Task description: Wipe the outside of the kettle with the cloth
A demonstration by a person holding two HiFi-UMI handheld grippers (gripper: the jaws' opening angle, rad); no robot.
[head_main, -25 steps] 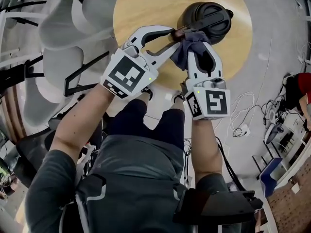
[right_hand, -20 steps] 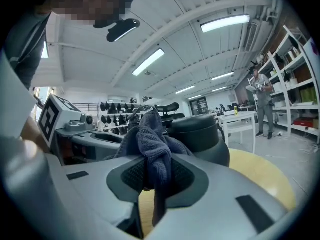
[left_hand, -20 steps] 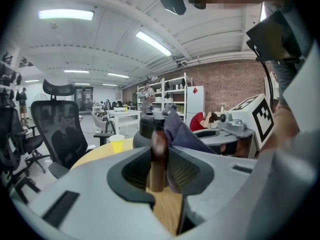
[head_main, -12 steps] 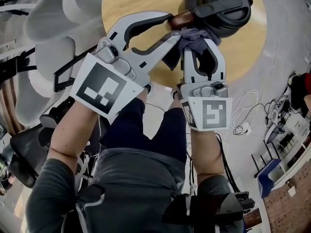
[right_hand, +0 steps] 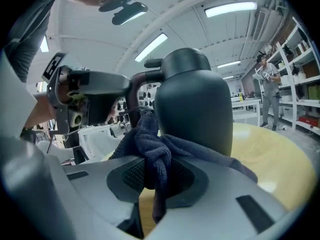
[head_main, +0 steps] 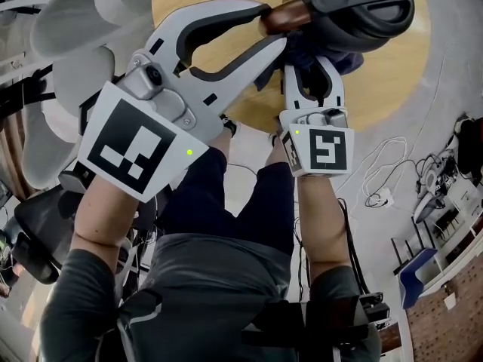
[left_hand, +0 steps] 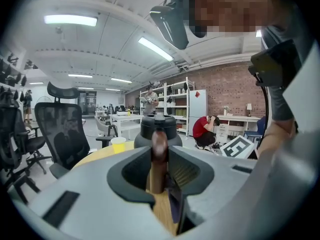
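A black kettle [head_main: 362, 10] with a brown wooden handle [head_main: 281, 15] stands on the round wooden table [head_main: 392, 89]. My left gripper [head_main: 273, 29] is shut on that handle, which shows as a brown bar [left_hand: 159, 156] between the jaws in the left gripper view, with the kettle's body [left_hand: 158, 130] behind it. My right gripper [head_main: 313, 60] is shut on a dark blue cloth [right_hand: 155, 159] and presses it against the kettle's near side [right_hand: 195, 106]. The cloth [head_main: 302, 51] bunches between the jaws and drapes to the right. The kettle's lower part is hidden in the head view.
A yellow cup [left_hand: 118, 144] sits on the table left of the kettle. Office chairs [head_main: 68, 59] crowd the floor to the left, and cables [head_main: 377, 183] lie on the floor to the right. A person in red [left_hand: 204, 129] crouches by the far shelves.
My right gripper has slid the cloth down the kettle's side. My left gripper keeps its hold on the handle, and the head view has drawn closer to both grippers.
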